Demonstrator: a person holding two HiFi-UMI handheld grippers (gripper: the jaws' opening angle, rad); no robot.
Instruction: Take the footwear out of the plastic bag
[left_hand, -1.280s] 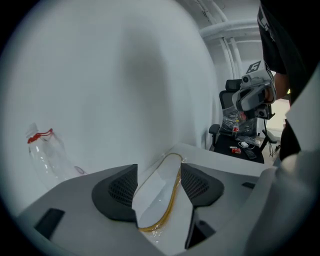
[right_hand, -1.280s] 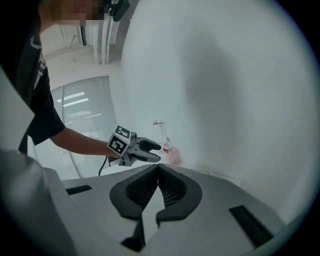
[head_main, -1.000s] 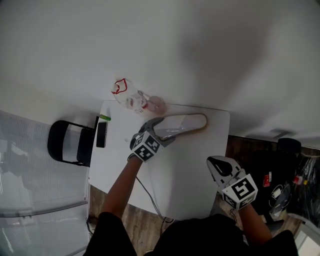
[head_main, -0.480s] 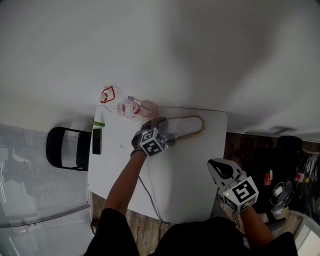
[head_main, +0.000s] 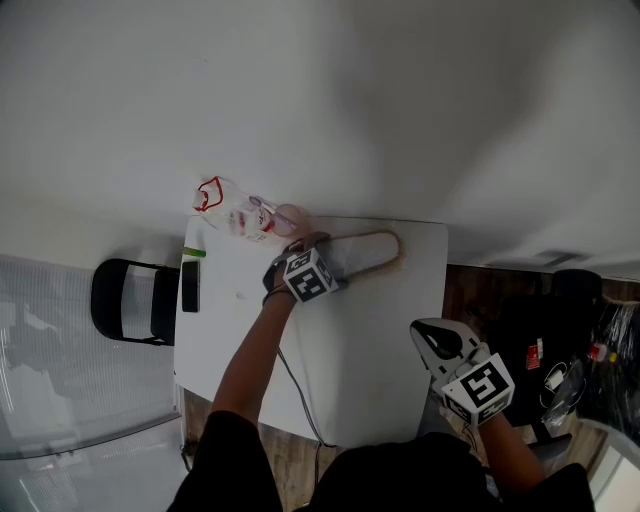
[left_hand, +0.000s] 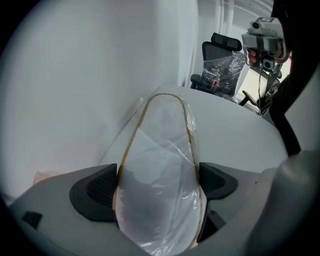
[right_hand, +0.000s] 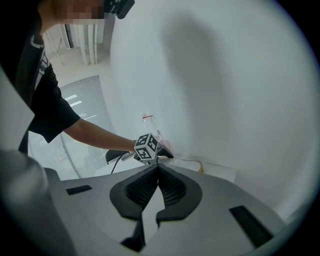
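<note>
Footwear (left_hand: 162, 125) — a pale sole edged in tan — lies inside its clear plastic bag (left_hand: 150, 220) on the counter (head_main: 350, 340), reaching forward between the left tool's (left_hand: 159, 184) opening jaws. Right tool (right_hand: 155, 182) — clenched on nothing — hangs well apart from the bag.

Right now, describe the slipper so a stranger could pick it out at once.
On the white table, look along the far edge by the wall. The slipper lies flat there, between the opening jaws of the left gripper. Its tan rim and clear wrap set it apart from the red-trimmed bag and the black phone.
</note>
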